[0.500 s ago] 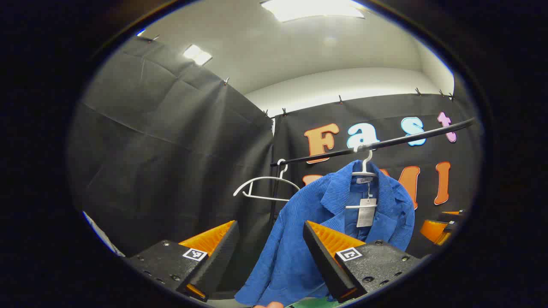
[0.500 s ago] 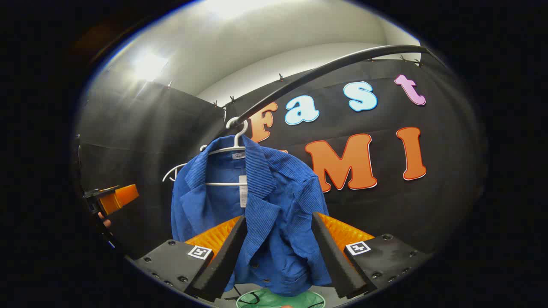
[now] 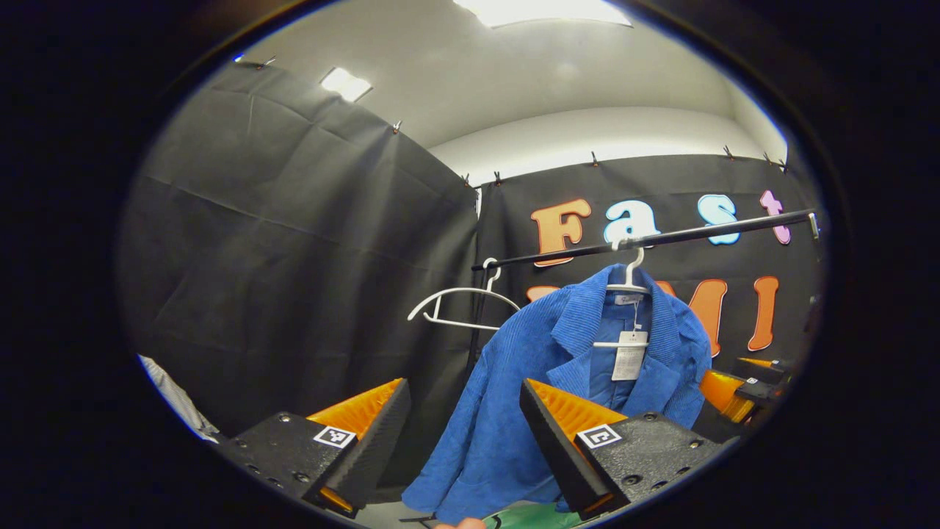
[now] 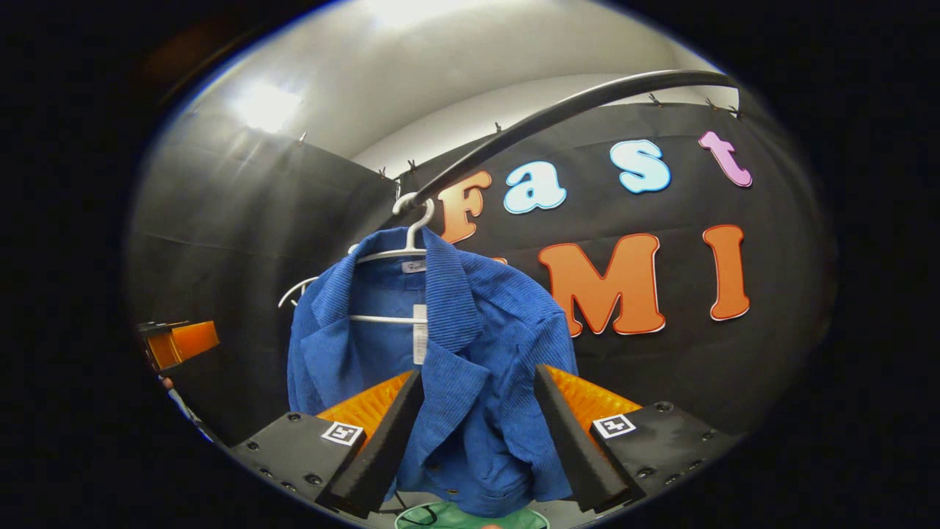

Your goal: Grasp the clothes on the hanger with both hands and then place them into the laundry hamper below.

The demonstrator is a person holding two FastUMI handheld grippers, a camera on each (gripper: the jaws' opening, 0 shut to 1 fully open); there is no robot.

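Here both tools gape empty before the blue jacket (image 3: 514,411), spare hanger (image 3: 459,308) leftward.

Bright ceiling lamps (image 3: 542,10) overhead, strong glare on the ceiling in the right gripper view, black cloth walls (image 3: 294,242) dim and soft, blue jacket (image 4: 440,353) evenly lit and sharp, rail (image 4: 558,117) bent by fisheye distortion, edges slightly blurred and darker.
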